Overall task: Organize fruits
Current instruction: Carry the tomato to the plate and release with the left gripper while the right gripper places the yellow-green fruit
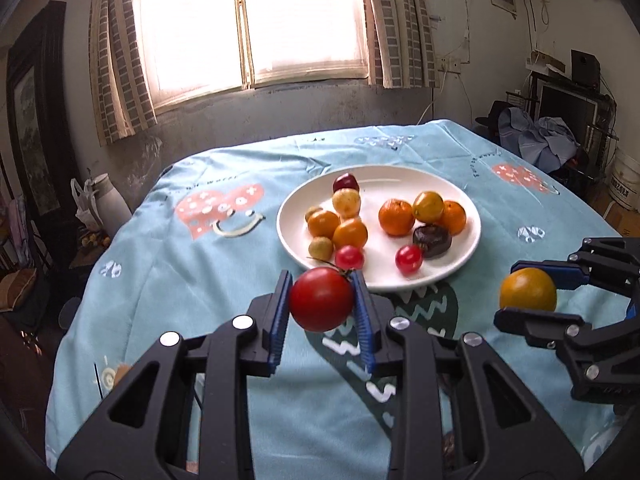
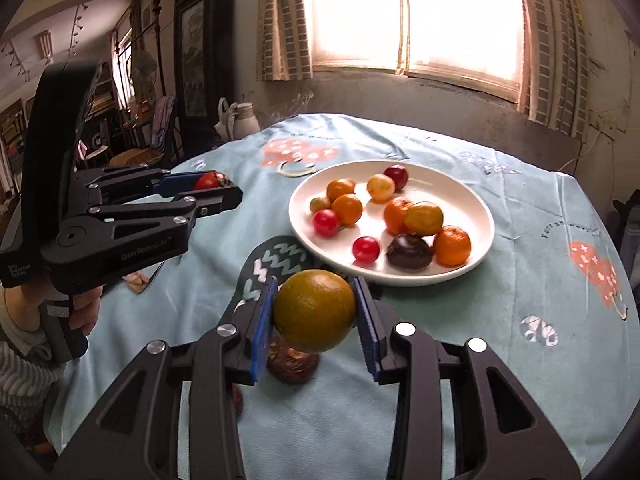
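Observation:
A white plate [image 1: 464,200] on the blue tablecloth holds several small fruits: oranges, cherry tomatoes, a dark fruit. My left gripper [image 1: 322,284] is shut on a big red tomato [image 1: 321,298], held above the cloth just before the plate's near rim. My right gripper [image 2: 316,284] is shut on a yellow-green orange [image 2: 314,310], held above the cloth near the plate [image 2: 472,200]. The right gripper [image 1: 516,292] with its orange [image 1: 528,290] also shows in the left wrist view. The left gripper [image 2: 224,188] with the tomato [image 2: 210,181] shows in the right wrist view.
A brown dark fruit [image 2: 292,364] lies on the cloth under the right gripper. A small object [image 2: 138,280] lies on the cloth at left. A white jug [image 1: 110,204] stands beyond the table's far left edge. Clutter and a bucket [image 1: 624,180] stand at right.

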The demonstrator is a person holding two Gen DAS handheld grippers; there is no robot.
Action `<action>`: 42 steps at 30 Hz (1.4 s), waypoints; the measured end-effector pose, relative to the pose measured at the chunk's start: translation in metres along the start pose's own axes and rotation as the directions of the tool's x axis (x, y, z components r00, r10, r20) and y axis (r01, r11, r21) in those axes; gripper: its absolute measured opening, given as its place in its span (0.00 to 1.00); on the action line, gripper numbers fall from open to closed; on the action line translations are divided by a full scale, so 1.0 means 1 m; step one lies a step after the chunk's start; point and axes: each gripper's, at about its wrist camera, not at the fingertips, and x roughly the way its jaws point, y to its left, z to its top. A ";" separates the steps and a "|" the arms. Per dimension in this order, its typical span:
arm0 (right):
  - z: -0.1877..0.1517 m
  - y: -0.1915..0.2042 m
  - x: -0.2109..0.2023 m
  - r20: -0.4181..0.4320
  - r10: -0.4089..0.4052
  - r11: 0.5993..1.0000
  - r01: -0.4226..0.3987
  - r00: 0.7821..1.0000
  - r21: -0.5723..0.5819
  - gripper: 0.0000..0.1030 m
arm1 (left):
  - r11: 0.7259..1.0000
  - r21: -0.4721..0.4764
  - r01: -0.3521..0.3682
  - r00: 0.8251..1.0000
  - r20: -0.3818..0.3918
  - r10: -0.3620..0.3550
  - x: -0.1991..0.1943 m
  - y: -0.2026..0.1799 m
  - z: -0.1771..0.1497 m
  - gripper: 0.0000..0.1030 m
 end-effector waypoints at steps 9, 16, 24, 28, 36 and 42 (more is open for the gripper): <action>0.057 -0.090 -0.022 0.130 -0.106 0.974 0.076 0.986 0.215 0.37 | 0.999 0.028 0.032 0.999 0.037 -0.033 0.045 -0.039 0.050 0.29; 0.064 -0.114 0.024 0.102 -0.077 0.954 0.044 0.992 0.297 0.37 | 0.999 0.045 0.031 0.999 0.004 -0.032 0.084 -0.051 0.048 0.29; 0.055 -0.115 0.073 0.013 -0.053 0.952 0.047 0.999 0.301 0.37 | 0.998 0.065 0.011 0.999 -0.037 -0.009 0.107 -0.051 0.038 0.29; 0.052 -0.115 0.082 -0.011 -0.061 0.956 0.062 0.998 0.287 0.37 | 0.997 0.071 0.007 0.999 -0.050 -0.003 0.113 -0.050 0.036 0.29; 0.048 -0.112 0.090 -0.035 -0.075 0.959 0.082 0.997 0.270 0.37 | 0.997 0.076 0.006 0.998 -0.063 -0.001 0.116 -0.051 0.034 0.30; 0.046 -0.112 0.094 -0.044 -0.080 0.959 0.089 0.996 0.270 0.37 | 0.997 0.074 0.009 0.997 -0.080 -0.003 0.121 -0.051 0.032 0.30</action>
